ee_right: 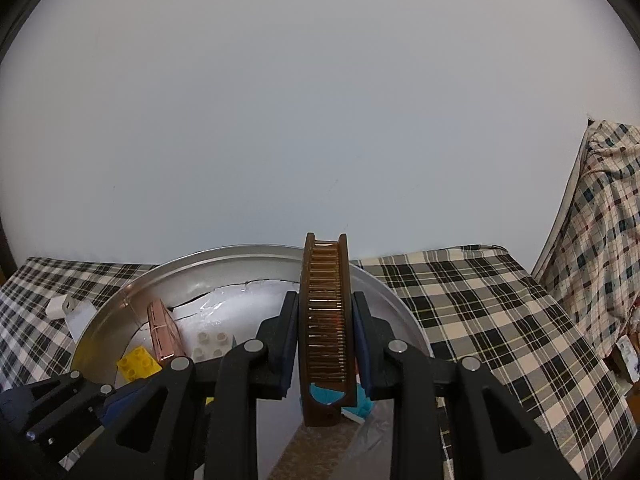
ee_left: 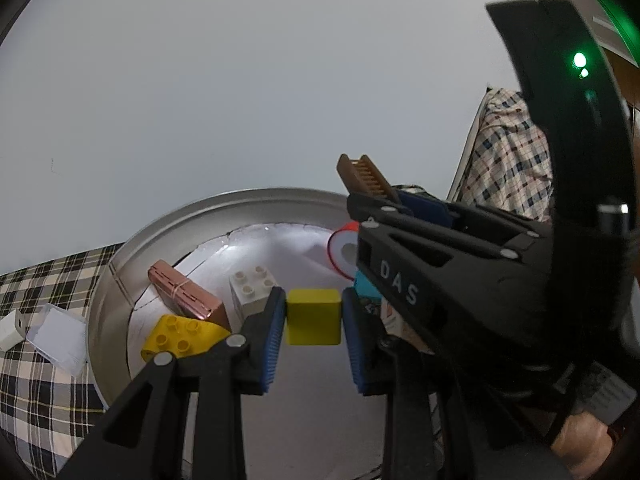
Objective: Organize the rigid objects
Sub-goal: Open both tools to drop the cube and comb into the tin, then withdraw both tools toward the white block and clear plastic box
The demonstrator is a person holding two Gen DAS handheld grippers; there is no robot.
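Observation:
My left gripper [ee_left: 313, 322] is shut on a yellow cube [ee_left: 313, 316] and holds it over the round metal tray [ee_left: 120, 256]. My right gripper [ee_right: 325, 328] is shut on a brown comb [ee_right: 326, 320], held upright over the tray's right side [ee_right: 400, 308]; the comb's tip also shows in the left wrist view [ee_left: 362, 176]. In the tray lie a yellow toy brick [ee_left: 180, 334], a white toy brick [ee_left: 252, 288], a copper-pink flat case [ee_left: 184, 294], a red-rimmed roll [ee_left: 342, 252] and a teal item [ee_left: 366, 286].
The tray sits on a black-and-white plaid cloth [ee_right: 480, 312]. A white adapter [ee_left: 10, 330] and a clear plastic box [ee_left: 60, 338] lie left of the tray. A plaid pillow [ee_right: 600, 220] stands at the right. A grey wall is behind.

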